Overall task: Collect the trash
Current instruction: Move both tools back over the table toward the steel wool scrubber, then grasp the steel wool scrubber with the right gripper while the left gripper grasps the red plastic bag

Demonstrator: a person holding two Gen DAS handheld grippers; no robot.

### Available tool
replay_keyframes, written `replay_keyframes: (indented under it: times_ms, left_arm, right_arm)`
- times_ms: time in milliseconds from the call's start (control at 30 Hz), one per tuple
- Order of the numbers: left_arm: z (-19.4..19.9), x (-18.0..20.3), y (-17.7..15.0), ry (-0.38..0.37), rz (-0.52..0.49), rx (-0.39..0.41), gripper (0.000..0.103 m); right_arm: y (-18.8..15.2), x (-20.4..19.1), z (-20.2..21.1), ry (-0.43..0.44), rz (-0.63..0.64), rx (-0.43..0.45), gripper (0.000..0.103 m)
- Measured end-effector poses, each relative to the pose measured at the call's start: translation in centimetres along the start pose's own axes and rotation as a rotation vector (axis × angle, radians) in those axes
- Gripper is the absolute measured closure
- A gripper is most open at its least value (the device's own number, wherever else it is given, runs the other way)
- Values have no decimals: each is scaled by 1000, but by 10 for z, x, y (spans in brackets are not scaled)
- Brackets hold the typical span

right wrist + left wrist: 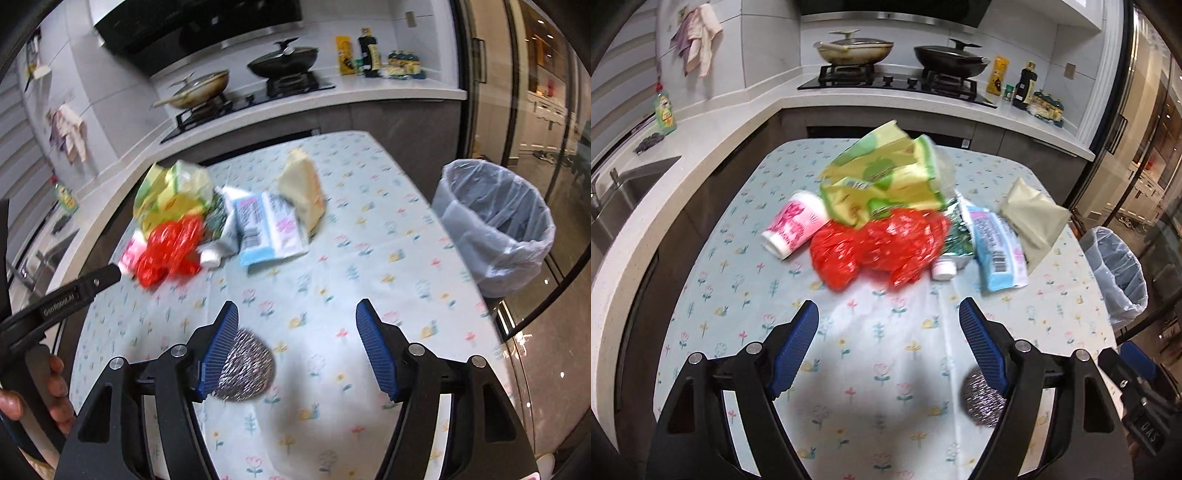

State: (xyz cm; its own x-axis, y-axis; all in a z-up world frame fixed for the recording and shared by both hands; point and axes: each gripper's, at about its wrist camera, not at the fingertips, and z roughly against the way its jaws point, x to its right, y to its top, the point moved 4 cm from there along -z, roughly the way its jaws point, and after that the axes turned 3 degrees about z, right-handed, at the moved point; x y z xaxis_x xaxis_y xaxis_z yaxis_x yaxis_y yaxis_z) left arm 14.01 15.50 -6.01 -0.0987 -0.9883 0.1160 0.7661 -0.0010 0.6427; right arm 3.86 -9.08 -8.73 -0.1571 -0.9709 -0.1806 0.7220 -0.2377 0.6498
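Observation:
A pile of trash lies on the flowered tablecloth: a red plastic bag [879,247], a yellow-green wrapper [886,177], a pink paper cup [796,225], a blue wipes pack [997,245], a beige pouch [1034,218] and a small white bottle [943,269]. A steel wool scourer [245,365] lies near the front, beside my right gripper's left finger. My left gripper [888,314] is open and empty, short of the red bag. My right gripper [297,314] is open and empty above the cloth. The pile also shows in the right wrist view, with the red bag [170,247] at left.
A lined trash bin [495,225] stands off the table's right edge; it also shows in the left wrist view [1115,273]. Behind the table runs a counter with a stove, two pans [853,50], bottles and a sink [624,199] at left.

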Motion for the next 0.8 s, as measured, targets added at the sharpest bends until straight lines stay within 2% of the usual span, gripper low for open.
replay_keyframes:
  times_ms: [267, 367, 800]
  left_arm:
    - [-10, -31, -13, 15, 45, -33, 22]
    - [-14, -41, -16, 16, 62, -41, 17]
    - [-33, -58, -19, 0, 98, -84, 17]
  right_arm:
    - [-26, -30, -31, 25, 26, -72, 30]
    - [-33, -40, -41, 19, 46, -93, 29]
    - [-45, -60, -75, -5, 74, -151, 24]
